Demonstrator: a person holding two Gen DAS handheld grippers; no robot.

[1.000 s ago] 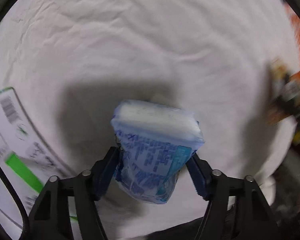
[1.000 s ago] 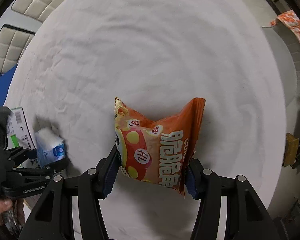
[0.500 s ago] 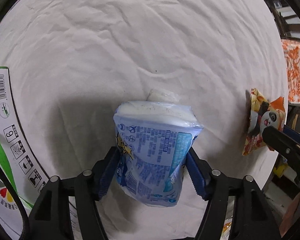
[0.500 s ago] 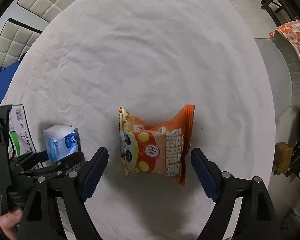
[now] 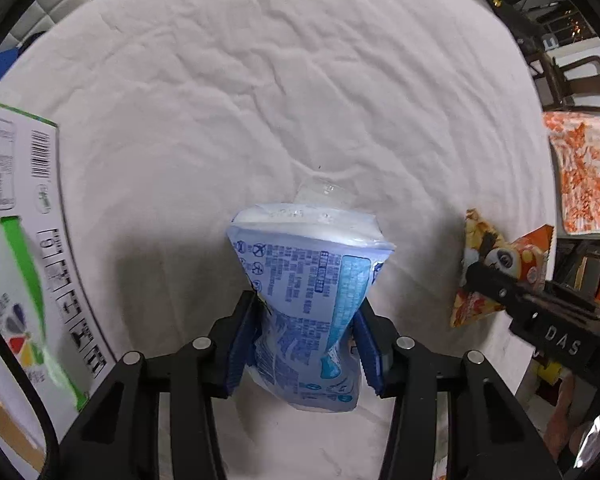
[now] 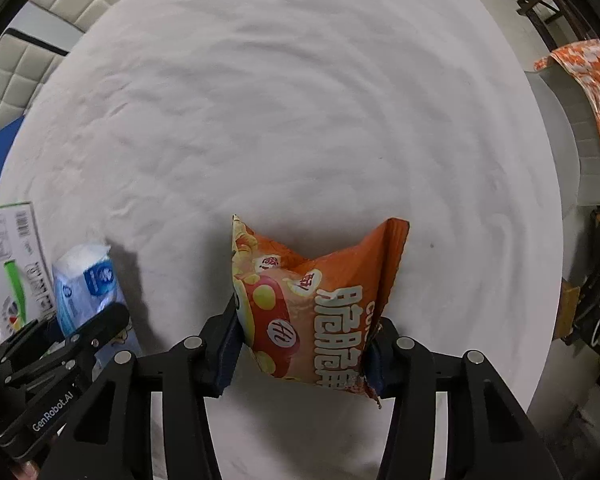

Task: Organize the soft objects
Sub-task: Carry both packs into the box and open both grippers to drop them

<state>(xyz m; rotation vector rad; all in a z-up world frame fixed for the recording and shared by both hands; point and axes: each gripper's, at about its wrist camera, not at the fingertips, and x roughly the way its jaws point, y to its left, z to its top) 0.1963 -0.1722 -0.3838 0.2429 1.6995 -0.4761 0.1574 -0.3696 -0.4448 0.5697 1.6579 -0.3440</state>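
The left gripper (image 5: 306,350) has its blue-padded fingers (image 5: 242,344) clamped on the lower half of a soft blue-and-white plastic tissue pack (image 5: 312,300), whose top pokes out beyond the fingertips. The right gripper (image 6: 302,354) has its fingers (image 6: 226,350) clamped on a crinkled orange snack bag (image 6: 314,310) with cartoon print. Both hang above a table under a wrinkled white cloth (image 6: 300,120). Left of the left fingers stands a white cardboard box (image 5: 16,240) with green stripe and barcode.
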